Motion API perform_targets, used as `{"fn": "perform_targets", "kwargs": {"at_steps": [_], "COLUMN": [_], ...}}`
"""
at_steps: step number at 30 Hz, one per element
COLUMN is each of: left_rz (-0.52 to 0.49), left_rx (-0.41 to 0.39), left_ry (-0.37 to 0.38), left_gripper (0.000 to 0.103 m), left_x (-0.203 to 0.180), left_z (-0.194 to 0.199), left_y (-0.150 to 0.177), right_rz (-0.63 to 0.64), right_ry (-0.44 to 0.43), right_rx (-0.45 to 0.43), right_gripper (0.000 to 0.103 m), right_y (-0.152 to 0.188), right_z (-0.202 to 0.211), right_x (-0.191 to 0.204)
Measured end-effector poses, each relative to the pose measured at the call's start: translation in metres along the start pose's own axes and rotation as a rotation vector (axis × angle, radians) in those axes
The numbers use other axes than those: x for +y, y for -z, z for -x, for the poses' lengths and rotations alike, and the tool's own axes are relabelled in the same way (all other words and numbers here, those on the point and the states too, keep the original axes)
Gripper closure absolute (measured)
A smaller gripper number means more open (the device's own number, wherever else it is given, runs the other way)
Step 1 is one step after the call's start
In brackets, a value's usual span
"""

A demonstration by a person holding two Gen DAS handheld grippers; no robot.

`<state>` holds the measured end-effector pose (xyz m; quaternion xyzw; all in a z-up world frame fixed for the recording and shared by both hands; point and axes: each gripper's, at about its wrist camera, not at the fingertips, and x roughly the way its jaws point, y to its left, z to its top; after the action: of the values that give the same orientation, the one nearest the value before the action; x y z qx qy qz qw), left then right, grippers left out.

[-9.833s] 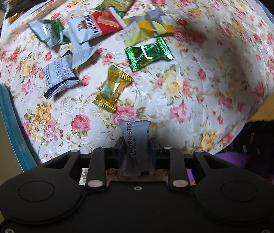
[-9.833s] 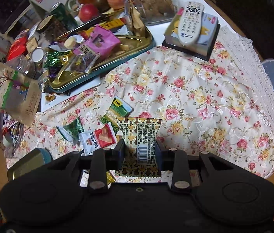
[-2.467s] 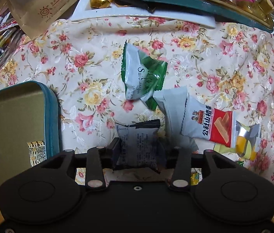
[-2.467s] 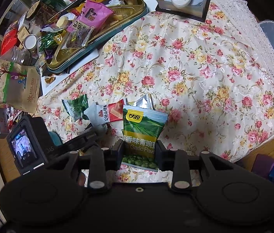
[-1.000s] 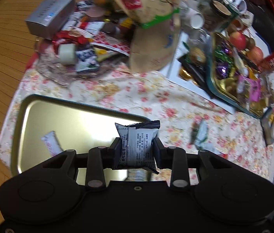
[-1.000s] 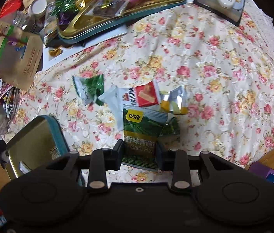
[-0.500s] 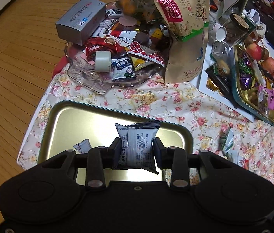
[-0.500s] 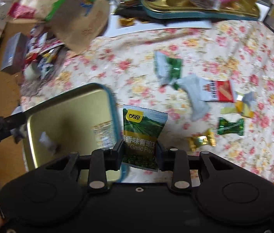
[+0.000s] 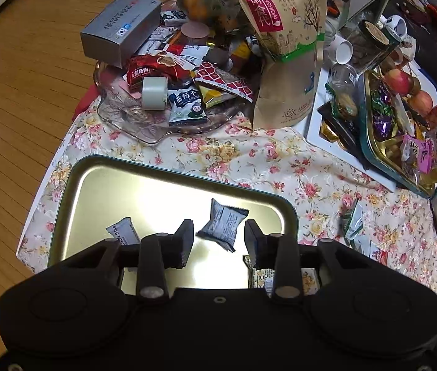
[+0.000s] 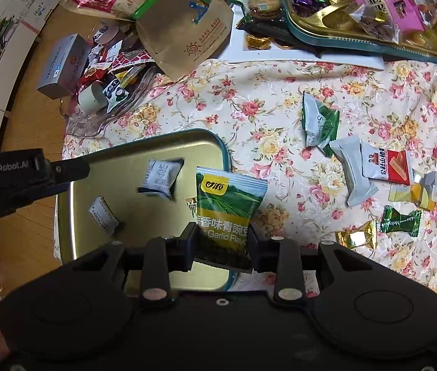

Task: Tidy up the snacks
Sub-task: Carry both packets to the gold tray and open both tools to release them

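Snacks go in the gold tin (image 9: 73,182), so our left gripper (image 9: 218,236) is wide apart above a grey packet (image 9: 223,224), while our right gripper (image 10: 221,242) squeezes the green pea bag (image 10: 227,204).

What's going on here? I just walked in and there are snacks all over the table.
A person is sorting loose snacks into a gold tin tray with two handheld grippers. The left gripper is open above the tray, with a grey snack packet between its spread fingers, touching neither. The right gripper is shut on a green pea packet at the tray's edge. Several wrapped snacks lie on the floral tablecloth.
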<state>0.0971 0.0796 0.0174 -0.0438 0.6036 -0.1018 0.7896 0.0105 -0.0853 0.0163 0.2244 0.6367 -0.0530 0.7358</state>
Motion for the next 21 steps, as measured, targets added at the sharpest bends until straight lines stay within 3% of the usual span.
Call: {"fn": "perform_targets", "kwargs": {"at_steps": [7, 16, 21], "left_rz": [0.025, 0.053, 0.028], "left_rx": [0.021, 0.07, 0.069], "left_ry": [0.033, -0.06, -0.096], "left_gripper": [0.059, 0.059, 0.059], "left_x": [0.004, 0.014, 0.014], "left_z": [-0.004, -0.018, -0.02], "left_y": [-0.001, -0.002, -0.002], "right_rz": [0.081, 0.196, 0.242], "right_ry": [-0.02, -0.011, -0.051], "right_rx": [0.012, -0.002, -0.002], "right_gripper": [0.067, 0.067, 0.067], "right_y": [0.011, 0.029, 0.032], "right_z": [-0.006, -0.009, -0.007], "right_x": [0.022, 0.05, 0.061]}}
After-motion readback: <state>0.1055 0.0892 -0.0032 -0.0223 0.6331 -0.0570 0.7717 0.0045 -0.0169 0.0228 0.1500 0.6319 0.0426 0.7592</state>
